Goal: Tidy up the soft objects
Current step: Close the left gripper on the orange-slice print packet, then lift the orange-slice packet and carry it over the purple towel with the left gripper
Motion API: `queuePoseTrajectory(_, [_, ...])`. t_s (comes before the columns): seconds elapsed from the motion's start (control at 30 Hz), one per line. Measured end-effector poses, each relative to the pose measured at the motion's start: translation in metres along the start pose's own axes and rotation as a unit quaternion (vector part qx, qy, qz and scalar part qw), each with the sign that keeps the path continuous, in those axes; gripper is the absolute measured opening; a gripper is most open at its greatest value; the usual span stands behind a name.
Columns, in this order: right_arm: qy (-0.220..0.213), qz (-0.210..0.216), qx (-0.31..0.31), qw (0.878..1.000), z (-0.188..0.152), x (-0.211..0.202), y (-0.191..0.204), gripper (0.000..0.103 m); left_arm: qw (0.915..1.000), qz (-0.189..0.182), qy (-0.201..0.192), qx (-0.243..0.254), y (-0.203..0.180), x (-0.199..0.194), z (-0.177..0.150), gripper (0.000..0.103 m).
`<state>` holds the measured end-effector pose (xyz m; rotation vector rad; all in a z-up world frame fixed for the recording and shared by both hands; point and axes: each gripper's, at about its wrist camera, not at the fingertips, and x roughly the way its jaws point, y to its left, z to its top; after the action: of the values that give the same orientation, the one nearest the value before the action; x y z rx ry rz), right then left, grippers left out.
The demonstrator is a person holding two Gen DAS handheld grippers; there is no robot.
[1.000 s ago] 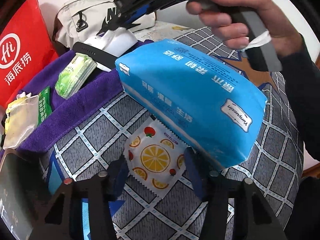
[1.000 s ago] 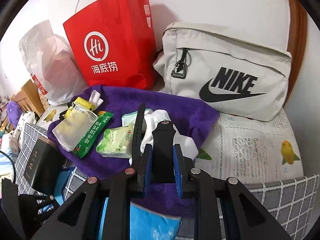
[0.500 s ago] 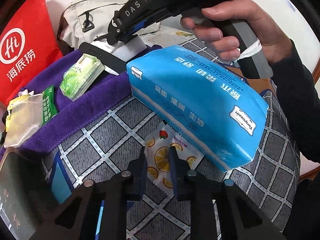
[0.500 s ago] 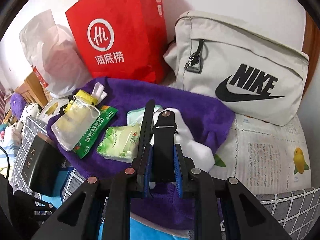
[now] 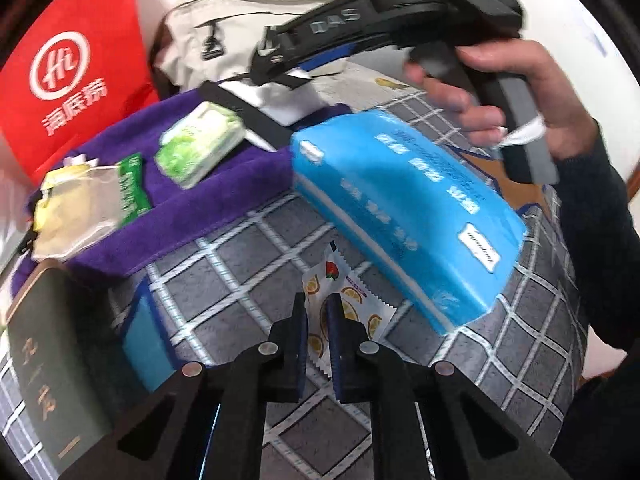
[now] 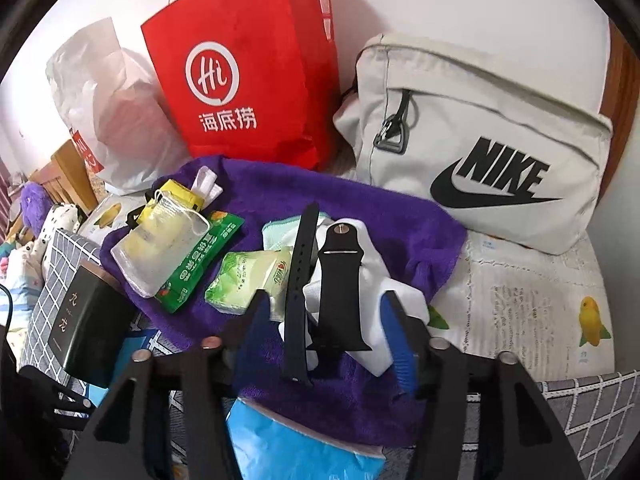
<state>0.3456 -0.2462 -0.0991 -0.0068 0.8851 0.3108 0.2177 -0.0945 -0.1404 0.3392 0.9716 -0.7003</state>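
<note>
The left gripper [image 5: 317, 312] has its fingers pinched on the fruit-print sachet [image 5: 347, 300] near the blue tissue pack [image 5: 404, 208]. The right gripper [image 6: 325, 312] has its fingers wide around the 2 black watch straps [image 6: 340, 280] on the purple towel [image 6: 384, 216].

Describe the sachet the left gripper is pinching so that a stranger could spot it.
Start at the big blue tissue pack on the grey checked cloth. Against its near edge lies a flat white sachet, between the left gripper fingers. Only it has orange-slice and strawberry prints with serrated edges.
</note>
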Motion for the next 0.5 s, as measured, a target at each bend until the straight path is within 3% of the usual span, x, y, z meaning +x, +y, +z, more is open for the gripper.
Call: queuePoseTrajectory(0.5, [-0.021, 0.000, 0.013, 1.000, -0.008, -0.038, -0.007, 0.061, 0.9967, 0.050, -0.026, -0.058, 0.033, -0.030, 0.012, 0.005])
